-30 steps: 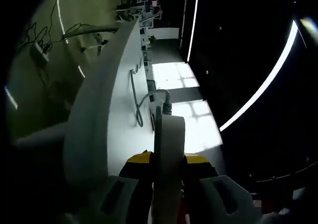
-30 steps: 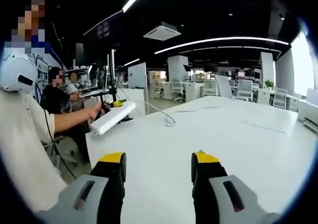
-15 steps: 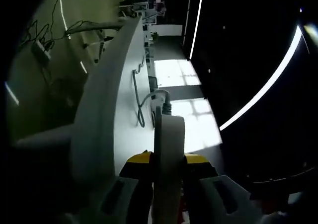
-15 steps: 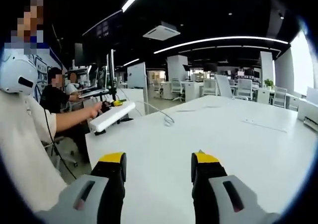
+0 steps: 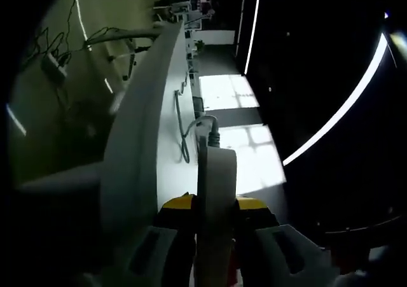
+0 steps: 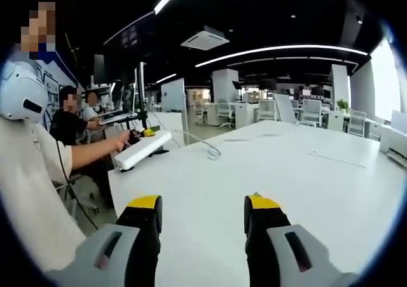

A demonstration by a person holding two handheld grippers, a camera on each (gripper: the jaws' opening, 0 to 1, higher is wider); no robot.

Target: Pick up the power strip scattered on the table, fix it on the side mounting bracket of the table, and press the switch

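Observation:
The white power strip (image 5: pixel 216 191) stands edge-on between the yellow-tipped jaws of my left gripper (image 5: pixel 213 204), which is shut on it. Its grey cable (image 5: pixel 184 134) runs from the far end onto the white table (image 5: pixel 137 140), whose edge lies just left of the strip. In the right gripper view the same power strip (image 6: pixel 143 149) hangs at the table's left edge, held by the left gripper (image 6: pixel 147 133), and its cable (image 6: pixel 206 148) trails over the tabletop (image 6: pixel 286 172). My right gripper (image 6: pixel 202 204) hovers open over the near part of the table, holding nothing.
A person's sleeve and arm (image 6: pixel 38 172) fill the left side, and other people sit behind at desks (image 6: pixel 76 118). A flat sheet (image 6: pixel 337 160) lies at the right of the table. Chairs and desks (image 6: pixel 305 112) stand at the back. Loose cables (image 5: pixel 51 64) hang under the table.
The left gripper has carried the power strip a little nearer to the table's edge and slightly lower. The right gripper has stayed open and still.

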